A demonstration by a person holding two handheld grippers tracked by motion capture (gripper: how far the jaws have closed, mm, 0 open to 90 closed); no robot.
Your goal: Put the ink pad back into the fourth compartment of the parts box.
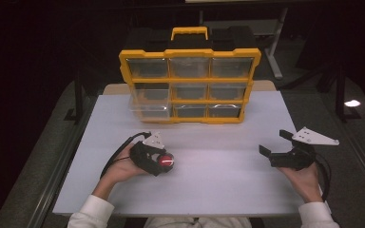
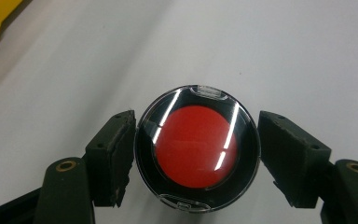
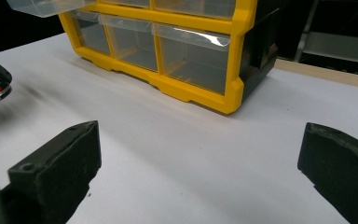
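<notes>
the left hand-held gripper point(image 2: 196, 154) clamps a round, glossy red compact point(image 2: 197, 148) with a clear lid above the smooth white bench point(image 2: 284, 56); the right hand-held gripper point(image 3: 200, 172) stands released.

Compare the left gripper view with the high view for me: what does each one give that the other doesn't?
Left gripper view: the round compact up close, its clear lid over a red pan, clamped at its sides by the left gripper, with the lid's small clasp tab visible.

High view: the whole yellow drawer organizer, its lower-left drawer pulled out, and the right gripper open over the table.

Both: the compact, the left gripper, the white table and some of the organizer's yellow frame.
</notes>
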